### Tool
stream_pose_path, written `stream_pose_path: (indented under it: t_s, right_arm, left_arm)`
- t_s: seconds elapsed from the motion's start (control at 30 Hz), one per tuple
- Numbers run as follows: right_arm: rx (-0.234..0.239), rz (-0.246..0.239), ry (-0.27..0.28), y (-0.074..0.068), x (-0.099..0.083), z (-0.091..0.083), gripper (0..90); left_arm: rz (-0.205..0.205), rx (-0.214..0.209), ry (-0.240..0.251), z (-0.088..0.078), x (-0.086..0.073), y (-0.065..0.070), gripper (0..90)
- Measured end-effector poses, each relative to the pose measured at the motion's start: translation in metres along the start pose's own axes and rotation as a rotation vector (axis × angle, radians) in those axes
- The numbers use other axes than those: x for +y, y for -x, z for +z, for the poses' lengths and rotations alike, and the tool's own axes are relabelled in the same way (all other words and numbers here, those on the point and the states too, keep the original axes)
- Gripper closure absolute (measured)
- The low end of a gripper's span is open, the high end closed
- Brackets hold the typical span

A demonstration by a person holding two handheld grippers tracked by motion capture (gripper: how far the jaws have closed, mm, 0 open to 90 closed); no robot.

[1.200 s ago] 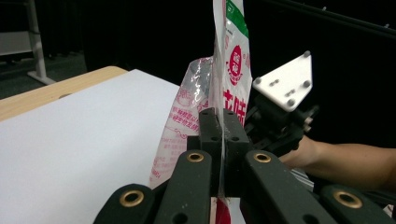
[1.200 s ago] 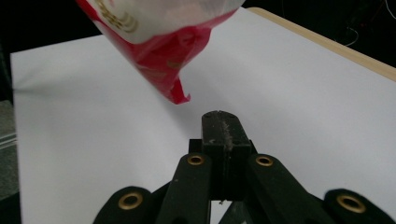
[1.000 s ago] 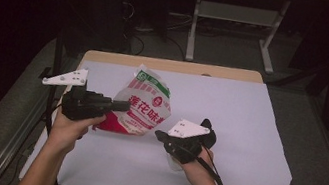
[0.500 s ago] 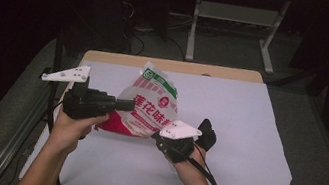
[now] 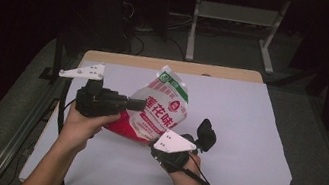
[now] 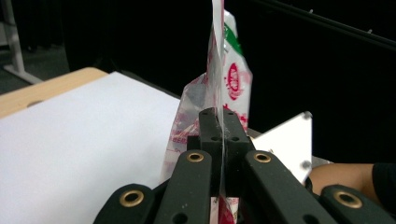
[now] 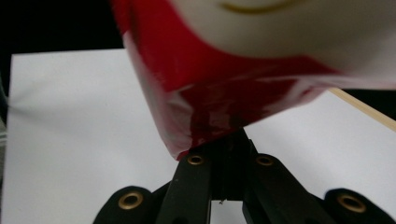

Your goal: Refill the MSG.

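Fingers of left gripper (image 6: pixel 219 135) and right gripper (image 7: pixel 226 149) pinching bag (image 5: pixel 159 112) edges, white sheet (image 5: pixel 247 131) bare rightward

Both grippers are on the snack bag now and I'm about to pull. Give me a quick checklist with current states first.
1. Left gripper clamped on the snack bag: ok, jaws shut on its thin side edge.
2. Right gripper clamped on the bag: ok, jaws shut on the red bottom corner.
3. Bag lifted off the white sheet: ok, tilted in the air between both grippers.
4. Bag top sealed: cannot tell.
5. Grip depth on the right: cannot tell, the view is blurred and the corner hides the jaw tips.
6. Room on the sheet around the bag: ok.
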State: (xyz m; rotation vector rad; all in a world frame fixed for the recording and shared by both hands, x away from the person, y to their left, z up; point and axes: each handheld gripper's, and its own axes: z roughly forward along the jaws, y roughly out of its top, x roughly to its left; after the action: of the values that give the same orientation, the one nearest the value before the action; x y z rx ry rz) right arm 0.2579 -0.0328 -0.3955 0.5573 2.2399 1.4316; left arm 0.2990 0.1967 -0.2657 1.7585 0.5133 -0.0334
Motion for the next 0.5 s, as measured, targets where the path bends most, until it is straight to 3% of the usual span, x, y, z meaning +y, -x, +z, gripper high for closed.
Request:
stream_pose_path:
  t_s: [0.17, 0.5]
  right_arm:
    - [-0.022, -0.054, -0.014, -0.008, -0.004, 0.002, 89.9]
    - [0.006, -0.045, -0.01, -0.016, -0.008, 0.007, 90.0]
  left_arm:
    - [-0.017, 0.014, -0.035, 0.006, 0.002, -0.002, 90.0]
    - [-0.043, 0.016, -0.084, 0.015, 0.004, -0.004, 90.0]
